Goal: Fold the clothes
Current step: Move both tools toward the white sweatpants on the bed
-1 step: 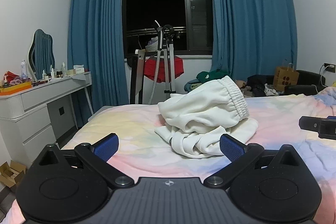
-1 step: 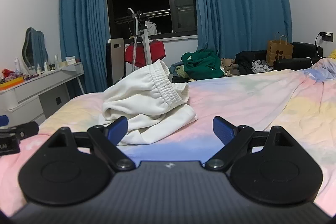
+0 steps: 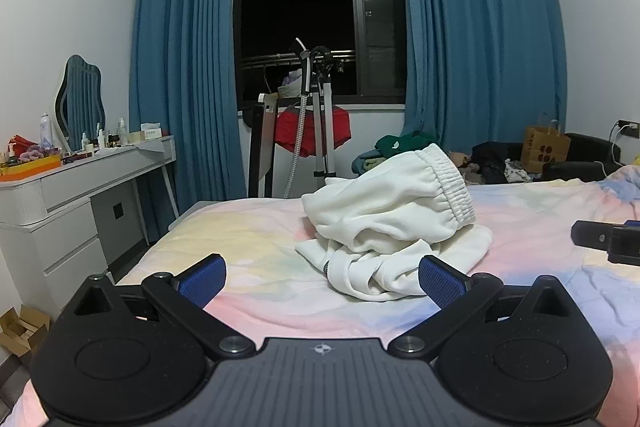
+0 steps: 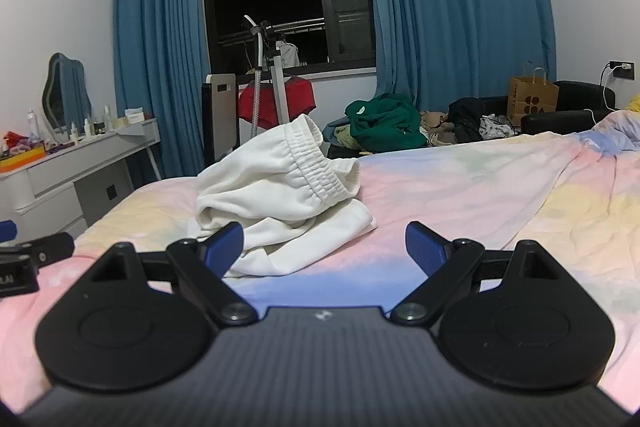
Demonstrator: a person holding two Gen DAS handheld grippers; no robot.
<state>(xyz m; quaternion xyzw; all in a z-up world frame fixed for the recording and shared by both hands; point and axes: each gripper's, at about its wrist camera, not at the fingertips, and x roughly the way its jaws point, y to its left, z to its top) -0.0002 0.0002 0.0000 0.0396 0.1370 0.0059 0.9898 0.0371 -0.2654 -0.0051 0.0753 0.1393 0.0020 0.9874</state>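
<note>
Your bed [image 3: 248,267], spread with its pastel sheet, fills the lower half of both views. The white garment [image 3: 394,223] sits crumpled in a heap at centre frame in the left wrist view and left of centre in the right wrist view, its elastic waistband [image 4: 316,163] uppermost. It looks like sweatpants, though the bunching hides the legs. Your left gripper [image 3: 322,281] and right gripper [image 4: 324,247] both stand with jaws spread wide, holding nothing, just short of the heap. You are at the very start: nothing is flattened yet. Next, pinch the waistband at two corners and shake the cloth out flat.
</note>
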